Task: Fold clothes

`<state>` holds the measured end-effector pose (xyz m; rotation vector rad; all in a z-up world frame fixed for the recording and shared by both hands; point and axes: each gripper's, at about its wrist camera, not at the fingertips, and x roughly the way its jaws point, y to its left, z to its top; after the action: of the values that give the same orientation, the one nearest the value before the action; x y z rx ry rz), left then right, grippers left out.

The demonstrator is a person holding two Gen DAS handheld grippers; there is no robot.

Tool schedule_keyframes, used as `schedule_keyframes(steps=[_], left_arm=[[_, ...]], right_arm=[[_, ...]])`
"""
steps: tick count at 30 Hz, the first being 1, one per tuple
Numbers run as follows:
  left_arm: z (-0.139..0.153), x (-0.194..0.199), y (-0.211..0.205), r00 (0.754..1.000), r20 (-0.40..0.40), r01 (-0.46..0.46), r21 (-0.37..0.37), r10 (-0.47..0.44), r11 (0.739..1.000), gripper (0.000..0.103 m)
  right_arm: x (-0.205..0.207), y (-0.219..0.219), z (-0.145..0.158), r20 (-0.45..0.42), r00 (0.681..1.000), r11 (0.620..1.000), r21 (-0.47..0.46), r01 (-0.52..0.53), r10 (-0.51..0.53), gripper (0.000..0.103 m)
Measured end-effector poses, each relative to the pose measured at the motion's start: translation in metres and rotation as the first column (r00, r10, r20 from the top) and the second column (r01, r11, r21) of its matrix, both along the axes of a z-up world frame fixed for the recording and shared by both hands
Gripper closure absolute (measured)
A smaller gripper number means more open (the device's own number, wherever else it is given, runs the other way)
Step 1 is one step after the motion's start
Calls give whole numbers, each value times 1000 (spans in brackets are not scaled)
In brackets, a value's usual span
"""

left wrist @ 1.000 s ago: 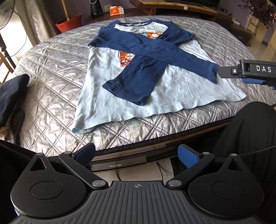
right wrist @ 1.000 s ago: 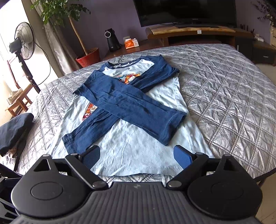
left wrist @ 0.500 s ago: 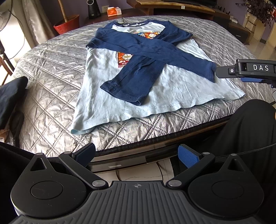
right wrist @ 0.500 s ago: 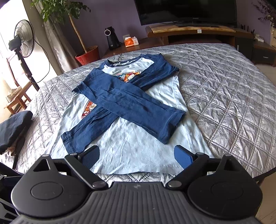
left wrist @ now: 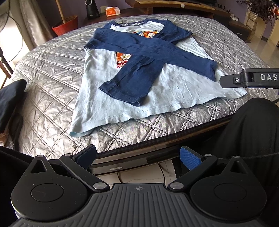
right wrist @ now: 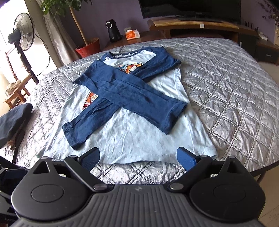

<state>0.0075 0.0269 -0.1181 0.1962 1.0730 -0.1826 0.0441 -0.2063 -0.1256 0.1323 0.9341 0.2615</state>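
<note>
While both sets of jaws are hanging released at the bottom of each frame, left gripper (left wrist: 137, 155) and right gripper (right wrist: 138, 156), I am eyeing the raglan shirt (right wrist: 129, 139) lying mid-frame on the quilted bed (right wrist: 235, 104); lifting its hem carelessly risks spilling the crossed sleeves (right wrist: 139, 97).

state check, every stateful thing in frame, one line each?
shirt: flat on the bed, face up, body not yet folded
sleeves: both folded in, crossed over the chest
left gripper: open, empty, short of the bed edge
right gripper: open, empty, at the shirt's hem
dark garment: bunched at the bed's left edge
TV: screen dark
fan: cannot tell if running
</note>
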Motion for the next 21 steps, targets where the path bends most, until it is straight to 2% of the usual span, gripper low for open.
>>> schedule_keyframes(steps=[21], left_arm=[[-3,-1,-5,1000,-5,25,15,-25,1000,1]], right_arm=[[-4,-1,0,-9,1000,1000,5,15,-15,8]])
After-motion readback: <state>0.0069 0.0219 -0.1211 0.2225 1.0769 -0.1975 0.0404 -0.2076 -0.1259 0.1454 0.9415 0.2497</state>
